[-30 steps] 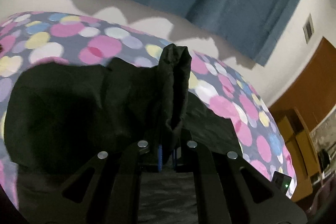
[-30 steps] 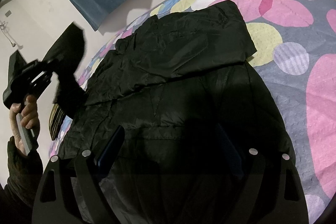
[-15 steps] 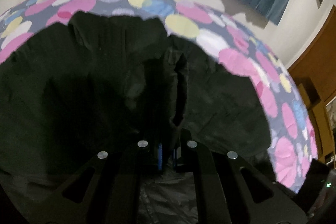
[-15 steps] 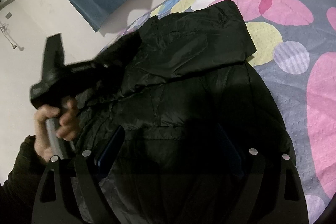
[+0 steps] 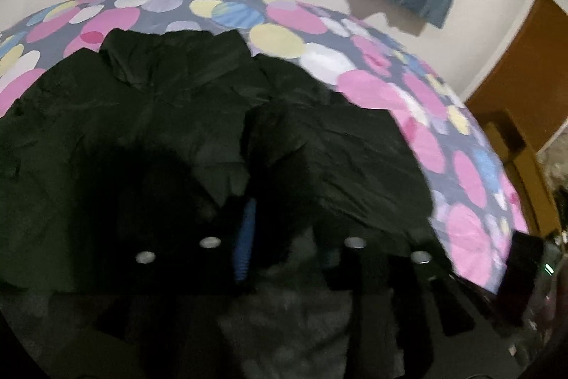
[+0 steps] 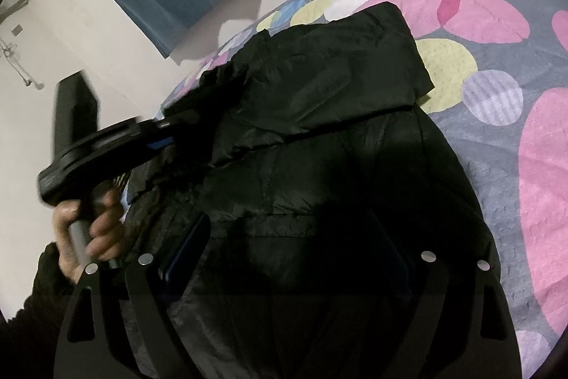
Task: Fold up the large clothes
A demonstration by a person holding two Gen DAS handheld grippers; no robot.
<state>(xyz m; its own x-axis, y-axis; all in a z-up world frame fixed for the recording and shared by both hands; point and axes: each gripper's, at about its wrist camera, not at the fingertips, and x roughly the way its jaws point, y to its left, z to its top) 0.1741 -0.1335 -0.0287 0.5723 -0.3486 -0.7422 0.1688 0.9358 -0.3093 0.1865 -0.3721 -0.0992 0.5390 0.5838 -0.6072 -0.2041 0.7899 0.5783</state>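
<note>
The left gripper (image 5: pixel 284 229) has its fingers (image 5: pixel 245 237) parted, and they have just been opening. A fold of the black jacket (image 5: pixel 184 116) lies ahead of them and between them, but the pads no longer clamp it. The right-wrist view shows this tool from the side, low over the jacket's left edge, held by a hand (image 6: pixel 88 229) in a dark sleeve. The jacket lies spread on the bed (image 5: pixel 319 59), on its spotted cover, beyond both pairs of fingers.

The right gripper (image 6: pixel 294 258) hangs over the near part of the jacket with its fingers (image 6: pixel 184 247) spread wide. Cloth lies under them, and nothing is pinched.

Risks, as I judge them:
- The slick, puffy fabric may spring back once let go, and the flap laid over from the left could slide open again.
- If the left fingers draw away while cloth is between them, a pad could snag a wrinkle and drag the fold askew.
- The dark cloth against dark fingers makes edges hard to read, so the next pinch could catch two layers instead of one.
- The right side holds nothing down, so any tug from the left may shift the whole garment across the bed.
</note>
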